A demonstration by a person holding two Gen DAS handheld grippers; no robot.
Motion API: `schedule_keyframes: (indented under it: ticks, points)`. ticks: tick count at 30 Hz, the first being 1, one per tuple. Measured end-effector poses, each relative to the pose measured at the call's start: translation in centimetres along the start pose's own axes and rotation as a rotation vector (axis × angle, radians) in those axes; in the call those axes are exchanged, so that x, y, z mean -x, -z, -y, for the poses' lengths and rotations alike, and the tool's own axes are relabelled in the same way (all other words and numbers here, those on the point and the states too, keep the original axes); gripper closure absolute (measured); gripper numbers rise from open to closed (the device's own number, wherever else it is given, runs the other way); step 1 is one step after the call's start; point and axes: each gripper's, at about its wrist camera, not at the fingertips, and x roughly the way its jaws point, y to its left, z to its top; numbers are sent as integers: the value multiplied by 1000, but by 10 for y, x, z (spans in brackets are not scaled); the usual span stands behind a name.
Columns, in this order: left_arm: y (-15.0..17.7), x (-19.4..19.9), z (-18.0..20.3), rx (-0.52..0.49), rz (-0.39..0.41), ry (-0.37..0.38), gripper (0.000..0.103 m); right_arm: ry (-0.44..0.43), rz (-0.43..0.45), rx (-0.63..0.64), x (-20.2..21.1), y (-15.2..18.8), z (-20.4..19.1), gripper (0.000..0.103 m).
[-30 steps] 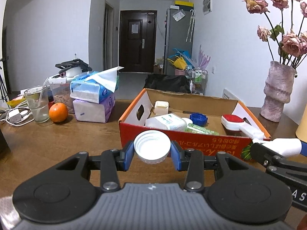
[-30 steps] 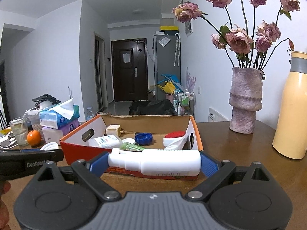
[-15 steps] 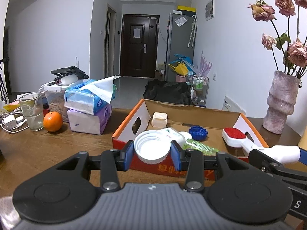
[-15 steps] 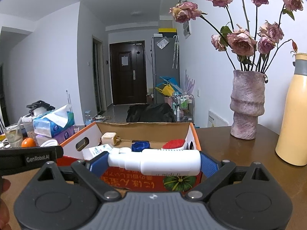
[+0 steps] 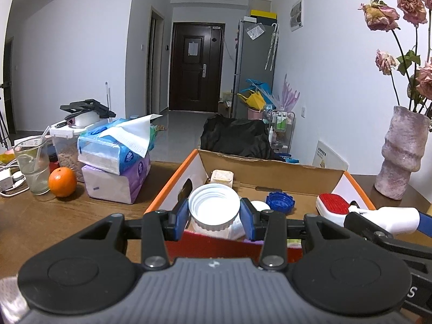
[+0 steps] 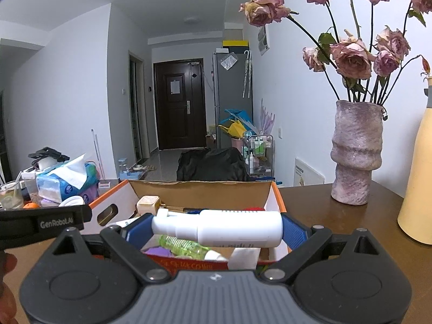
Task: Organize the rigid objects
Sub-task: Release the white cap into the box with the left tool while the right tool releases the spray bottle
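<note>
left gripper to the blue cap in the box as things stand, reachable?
Probably not yet. The left gripper is shut on the white lid, so its jaws are full. The blue cap lies uncovered on the floor of the cardboard box, open from above, so the path looks free once the lid is dropped.

My left gripper (image 5: 213, 216) is clamped on a white lid (image 5: 213, 209). My right gripper (image 6: 216, 229) pinches a white bottle (image 6: 216, 226) lengthwise, both tilted slightly down.

white lid (image 5: 213, 207), white bottle (image 6: 229, 228), orange-edged box (image 5: 172, 186)
</note>
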Motion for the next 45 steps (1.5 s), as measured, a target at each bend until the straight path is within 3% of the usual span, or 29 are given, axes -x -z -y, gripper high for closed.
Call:
schedule_keyframes:
  ticks: [40,42,45]
  points:
    - [-34,-108,10,-30,-16,-36,61,2,-46,28,-94,-20,-7,6]
    - [-34,-108,9,-32,-19,-38,60,3,-52,32,-95,-20,-7,6]
    - [-35,-107,6,-28,-17,-40,49,-7,-70,31,-95,-22,-6,6]
